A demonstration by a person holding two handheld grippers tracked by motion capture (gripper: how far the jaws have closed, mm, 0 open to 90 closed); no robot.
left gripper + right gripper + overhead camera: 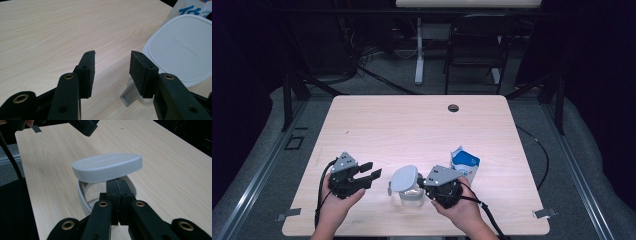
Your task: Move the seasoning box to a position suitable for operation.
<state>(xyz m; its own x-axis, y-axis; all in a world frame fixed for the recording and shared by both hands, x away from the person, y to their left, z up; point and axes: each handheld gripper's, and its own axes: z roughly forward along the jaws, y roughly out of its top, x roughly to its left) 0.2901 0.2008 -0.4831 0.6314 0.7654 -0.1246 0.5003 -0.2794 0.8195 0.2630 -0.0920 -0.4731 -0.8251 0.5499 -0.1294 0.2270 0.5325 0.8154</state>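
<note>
Right gripper view: right claw (117, 185) clamps lid (107, 167)

Container (410, 196) sits on the table (412, 125), near its front edge, between my two grippers. Lid (404, 178) rests tilted on the container's rim. My left gripper (371, 171) lies left of it, apart; my right gripper (421, 183) just right, at the rim. Carton (464, 165) stands right, behind my right hand (462, 207).

lid (181, 48) embossed "QUALITY LIFE", upside down
</note>
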